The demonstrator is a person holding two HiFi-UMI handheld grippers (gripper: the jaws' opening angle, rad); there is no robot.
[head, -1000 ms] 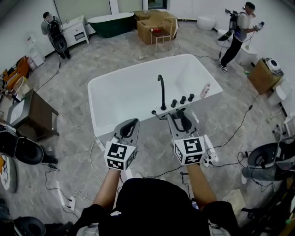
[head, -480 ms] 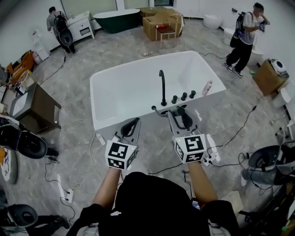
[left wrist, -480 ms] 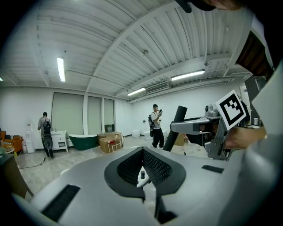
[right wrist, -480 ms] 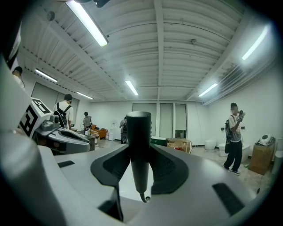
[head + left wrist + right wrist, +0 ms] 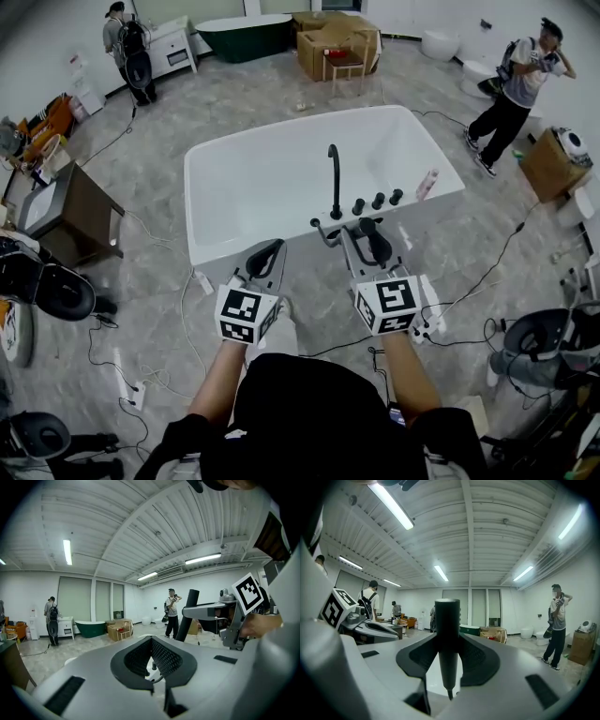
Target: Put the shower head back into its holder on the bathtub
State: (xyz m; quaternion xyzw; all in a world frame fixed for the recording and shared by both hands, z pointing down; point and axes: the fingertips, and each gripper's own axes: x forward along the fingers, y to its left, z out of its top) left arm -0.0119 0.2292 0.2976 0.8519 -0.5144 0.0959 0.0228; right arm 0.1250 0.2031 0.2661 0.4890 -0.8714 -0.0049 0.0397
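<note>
At the bathtub's near rim: the right gripper (image 5: 367,234) is clenched on the black shower head (image 5: 377,246); its own view shows the wand standing upright between the pads, handle end down

Left side: the left gripper (image 5: 270,251) hangs level with the right one, just short of the bathtub (image 5: 253,202); its jaws are drawn together at the tips with only a bare hollow between them, nothing held

Task's thing: the shower head sits above the deck, just in front of the three knobs (image 5: 378,200) and right of the tall spout (image 5: 334,178); not yet seated

Holder: probably the small dark bracket (image 5: 322,228) at the foot of the spout, just left of the right gripper; too small to be sure

Just changed: very little at the hands; the grip on the wand looks the same as a second ago, and both marker cubes sit almost where they were in the head view

Differs from the earlier frame: the head view has tipped so the tub lies slightly farther up and right; the person at the far right (image 5: 516,80) has walked on toward the picture's edge; the person at the far left has shifted too

Meaning for the task: my reading is a pause before placement; the wand is carried and lined up near the deck, the lowering into the bracket is left to do
</note>
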